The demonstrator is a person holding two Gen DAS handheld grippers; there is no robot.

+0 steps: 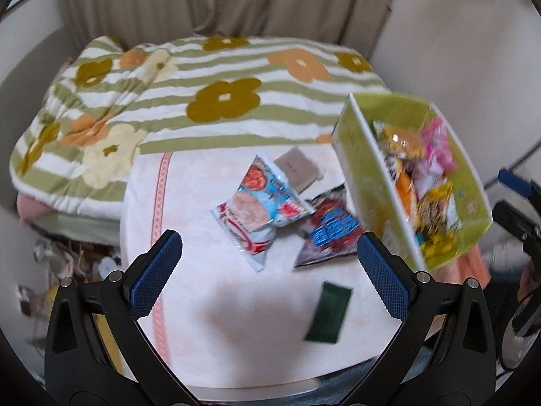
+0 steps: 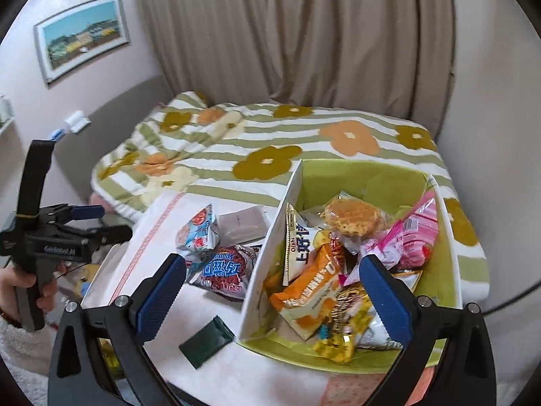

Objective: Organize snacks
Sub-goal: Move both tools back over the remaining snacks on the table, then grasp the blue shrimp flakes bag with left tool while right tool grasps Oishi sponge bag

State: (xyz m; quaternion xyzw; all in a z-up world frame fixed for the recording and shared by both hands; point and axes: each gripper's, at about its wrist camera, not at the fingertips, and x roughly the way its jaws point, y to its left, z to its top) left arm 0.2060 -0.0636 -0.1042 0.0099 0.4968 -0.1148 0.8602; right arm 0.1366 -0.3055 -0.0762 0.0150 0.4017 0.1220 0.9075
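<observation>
A green box (image 1: 355,135) (image 2: 382,176) holding several snack packets stands at the right of a pale towel (image 1: 209,270) (image 2: 236,368). Loose on the towel lie a blue-and-white packet (image 1: 260,203) (image 2: 197,231), a red-and-blue packet (image 1: 329,230) (image 2: 226,270), a grey-brown flat packet (image 1: 297,167) (image 2: 241,221) and a dark green sachet (image 1: 328,311) (image 2: 206,340). My left gripper (image 1: 270,270) hangs open above the towel, nothing between its fingers. My right gripper (image 2: 272,294) is open over the box's near left wall, empty.
A striped floral quilt (image 1: 219,94) (image 2: 270,142) covers the bed behind the towel. Curtains (image 2: 290,34) and walls close the back. A framed picture (image 2: 81,37) hangs at left. A hand (image 2: 20,284) holds the left gripper's handle. Clutter (image 1: 67,264) lies low at left.
</observation>
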